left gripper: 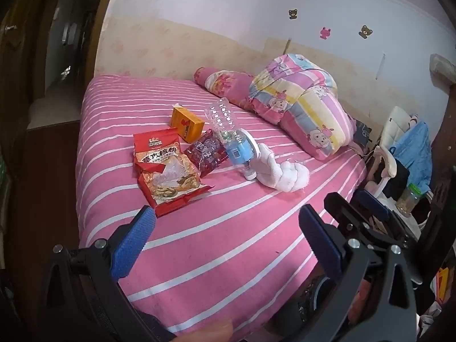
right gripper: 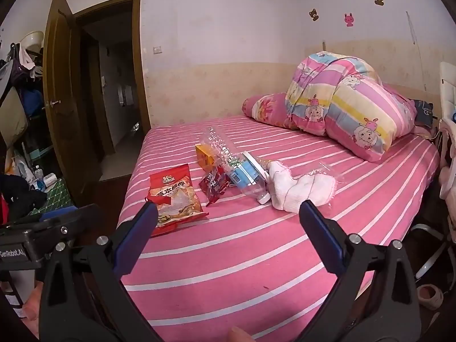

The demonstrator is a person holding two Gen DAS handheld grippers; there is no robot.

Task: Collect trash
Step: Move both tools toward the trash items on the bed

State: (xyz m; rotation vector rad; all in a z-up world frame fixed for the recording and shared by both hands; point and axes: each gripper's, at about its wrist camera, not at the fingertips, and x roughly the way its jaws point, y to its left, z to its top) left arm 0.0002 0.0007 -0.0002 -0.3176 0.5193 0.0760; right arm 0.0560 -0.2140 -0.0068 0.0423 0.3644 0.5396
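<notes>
Through the left wrist camera, my left gripper (left gripper: 226, 228) hangs over the pink striped bed (left gripper: 228, 242) with its blue-padded fingers (left gripper: 134, 245) spread wide and empty. The trash lies ahead and slightly left: a red crinkled snack bag (left gripper: 166, 168) nearest, its long axis running away from me, then a dark red wrapper (left gripper: 206, 154), an orange carton (left gripper: 186, 124) and a clear crushed plastic bottle with a blue label (left gripper: 230, 136), cap toward me, beside white socks (left gripper: 280, 173).

Through the right wrist camera, my right gripper (right gripper: 228, 222) is likewise open, holding nothing. The snack bag (right gripper: 175, 196) sits just past its left finger (right gripper: 136, 233); the bottle (right gripper: 242, 171) lies straight ahead. I judge the left gripper better lined up on the bag.
</notes>
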